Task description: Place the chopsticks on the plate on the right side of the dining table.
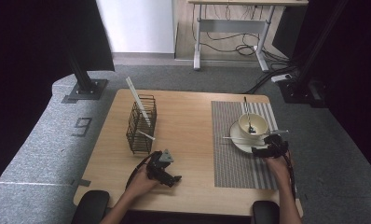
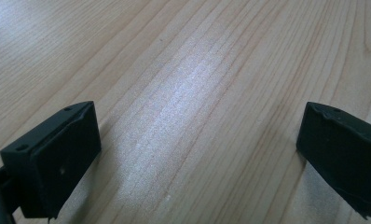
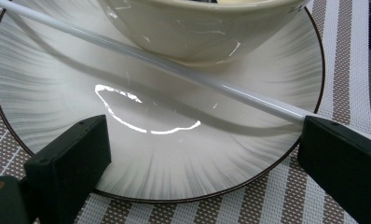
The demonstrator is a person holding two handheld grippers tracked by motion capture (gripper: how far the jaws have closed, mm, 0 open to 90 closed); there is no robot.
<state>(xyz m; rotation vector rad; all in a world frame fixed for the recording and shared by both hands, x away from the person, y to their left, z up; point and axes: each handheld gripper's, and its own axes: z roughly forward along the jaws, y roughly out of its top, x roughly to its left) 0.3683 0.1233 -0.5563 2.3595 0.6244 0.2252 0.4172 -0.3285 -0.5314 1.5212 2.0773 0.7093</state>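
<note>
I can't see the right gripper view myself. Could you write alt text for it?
A white chopstick lies slanted across a pale plate with a thin dark rim, in front of a cream bowl standing on the plate. The open right gripper hovers close above, over a striped woven placemat.

Bowl (image 3: 197, 25) top — cropped by frame edge

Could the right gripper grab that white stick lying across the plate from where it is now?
Probably yes. The right gripper is open just over the plate, and the white stick runs between its jaws, touching one, with nothing in between.
</note>
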